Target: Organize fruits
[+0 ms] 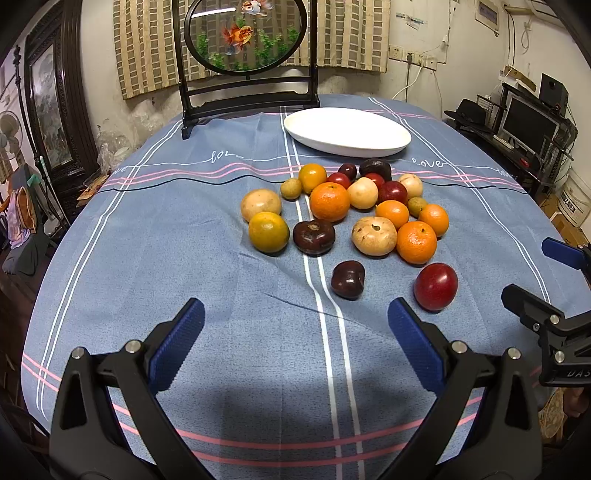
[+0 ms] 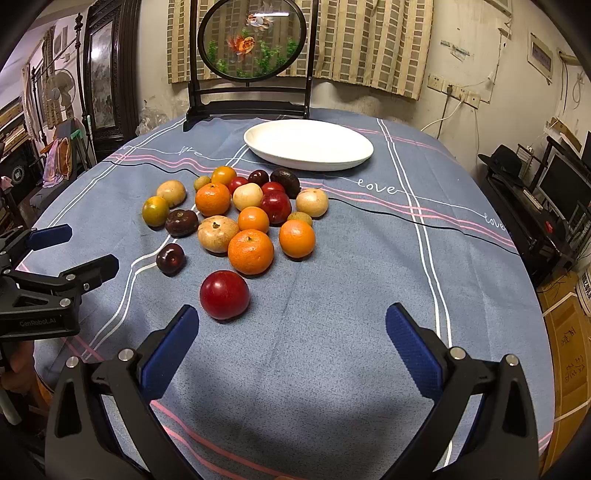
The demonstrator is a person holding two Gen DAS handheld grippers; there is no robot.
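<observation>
Several fruits lie in a loose pile on the blue tablecloth: oranges, tan round fruits, dark purple ones and a red plum. The pile also shows in the right wrist view, with the red plum nearest. A white oval plate stands empty behind the pile. My left gripper is open and empty, short of the fruits. My right gripper is open and empty, just right of the red plum.
A dark wooden stand with a round goldfish screen stands at the table's far edge. The other gripper shows at each view's side: the right gripper and the left gripper. Shelves with monitors stand to the right.
</observation>
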